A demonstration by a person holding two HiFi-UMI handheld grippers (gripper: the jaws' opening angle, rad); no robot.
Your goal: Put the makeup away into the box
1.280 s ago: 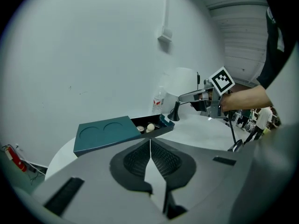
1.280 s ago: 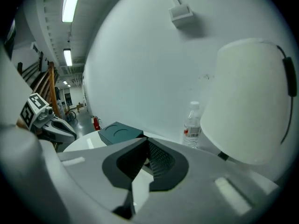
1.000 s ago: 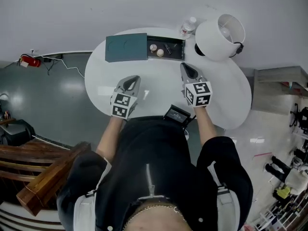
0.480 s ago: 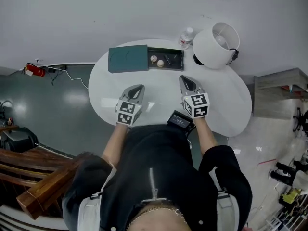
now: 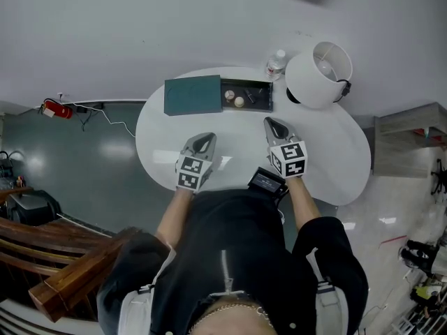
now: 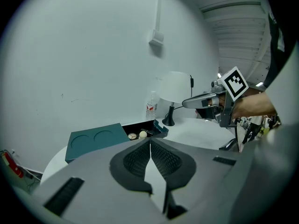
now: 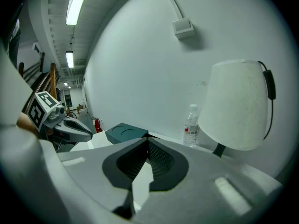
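Table in front of box is bare, free way. Lamp & bottle stand near its right end. Teal lid is just at left.

Makeup pieces: in box, 12 o'clock on table; too small for me to name.
Box, right gripper view: open end hidden behind right gripper.
Lamp base: head view, mostly under lamp shade.
Bottle label: unreadable.
Dark device, my 6 o'clock: can't identify it.
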